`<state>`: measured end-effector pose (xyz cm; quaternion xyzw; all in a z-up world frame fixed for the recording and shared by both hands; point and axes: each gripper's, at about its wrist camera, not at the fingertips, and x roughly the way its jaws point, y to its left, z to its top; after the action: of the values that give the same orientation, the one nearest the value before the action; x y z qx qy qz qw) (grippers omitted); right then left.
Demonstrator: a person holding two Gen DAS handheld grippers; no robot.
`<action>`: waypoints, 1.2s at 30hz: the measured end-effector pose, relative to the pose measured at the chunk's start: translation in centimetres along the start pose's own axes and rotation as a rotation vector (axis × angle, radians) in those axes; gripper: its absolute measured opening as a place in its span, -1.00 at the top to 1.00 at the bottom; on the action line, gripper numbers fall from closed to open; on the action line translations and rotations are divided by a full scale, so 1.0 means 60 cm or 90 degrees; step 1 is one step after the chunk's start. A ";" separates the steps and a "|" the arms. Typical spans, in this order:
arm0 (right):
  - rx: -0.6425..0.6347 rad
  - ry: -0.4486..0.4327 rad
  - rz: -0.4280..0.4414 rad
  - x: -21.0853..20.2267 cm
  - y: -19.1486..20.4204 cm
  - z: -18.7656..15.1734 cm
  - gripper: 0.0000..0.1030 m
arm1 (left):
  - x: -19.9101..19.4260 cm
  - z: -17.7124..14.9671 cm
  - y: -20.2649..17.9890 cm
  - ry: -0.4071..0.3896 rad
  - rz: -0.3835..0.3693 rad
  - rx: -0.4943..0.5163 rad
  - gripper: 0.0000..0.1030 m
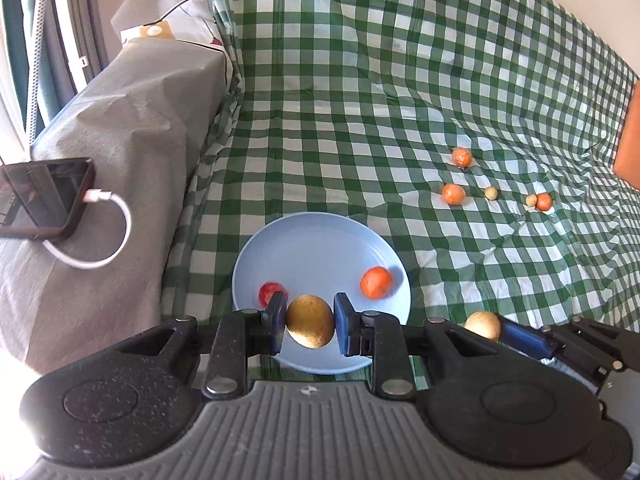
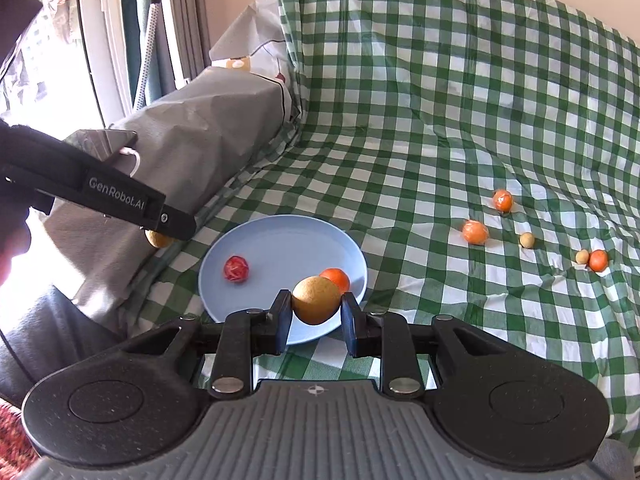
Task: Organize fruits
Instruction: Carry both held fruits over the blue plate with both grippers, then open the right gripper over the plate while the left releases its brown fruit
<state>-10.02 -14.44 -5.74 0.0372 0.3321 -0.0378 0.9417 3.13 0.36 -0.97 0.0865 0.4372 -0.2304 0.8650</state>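
Observation:
My left gripper (image 1: pixel 310 322) is shut on a brown-yellow round fruit (image 1: pixel 310 321) and holds it over the near edge of a light blue plate (image 1: pixel 316 248). On the plate lie a red fruit (image 1: pixel 269 293) and an orange fruit (image 1: pixel 376 282). My right gripper (image 2: pixel 316 306) is shut on a second brown-yellow fruit (image 2: pixel 316 299) above the plate's near right rim (image 2: pixel 280 228). The left gripper (image 2: pixel 160 236) shows in the right wrist view at left, holding its fruit. The right gripper's fruit (image 1: pixel 483 325) shows in the left wrist view.
Three orange fruits (image 1: pixel 453 194) and two small tan ones (image 1: pixel 491 193) lie on the green checked cloth (image 1: pixel 400 80) at the right. A phone (image 1: pixel 44 196) with a white cable rests on a grey covered block at left. An orange object (image 1: pixel 630 140) is at the right edge.

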 end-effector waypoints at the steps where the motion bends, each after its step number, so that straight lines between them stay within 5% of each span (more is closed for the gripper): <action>1: 0.001 0.003 0.000 0.009 -0.001 0.002 0.47 | 0.009 0.005 0.000 0.001 0.003 0.002 0.46; 22: -0.055 0.071 0.016 0.200 0.004 0.038 0.46 | 0.208 0.056 0.012 0.074 0.072 0.048 0.46; 23: -0.058 0.074 0.017 0.206 0.005 0.039 0.46 | 0.211 0.057 0.012 0.075 0.071 0.050 0.41; 25: -0.059 0.080 0.021 0.217 0.006 0.043 0.46 | 0.212 0.061 0.011 0.076 0.068 0.059 -0.26; 26: -0.054 0.083 0.025 0.221 0.005 0.046 0.35 | 0.207 0.062 0.011 0.065 0.072 0.058 -0.77; 27: -0.047 0.086 0.028 0.223 0.003 0.050 0.21 | 0.197 0.060 0.012 0.042 0.080 0.055 -0.96; 29: -0.037 0.083 0.032 0.218 0.000 0.057 -0.26 | 0.176 0.059 0.013 0.010 0.084 0.058 -0.99; 32: -0.046 0.075 0.026 0.195 0.001 0.061 -0.61 | 0.148 0.052 0.018 0.014 0.090 0.057 -0.99; 36: -0.045 0.073 0.036 0.143 0.006 0.050 -0.79 | 0.099 0.023 0.031 0.024 0.094 0.026 -0.99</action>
<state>-1.45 -14.78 -8.82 0.0157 0.3855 0.0024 0.9226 8.04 -0.44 -4.96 0.1406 0.4412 -0.1734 0.8692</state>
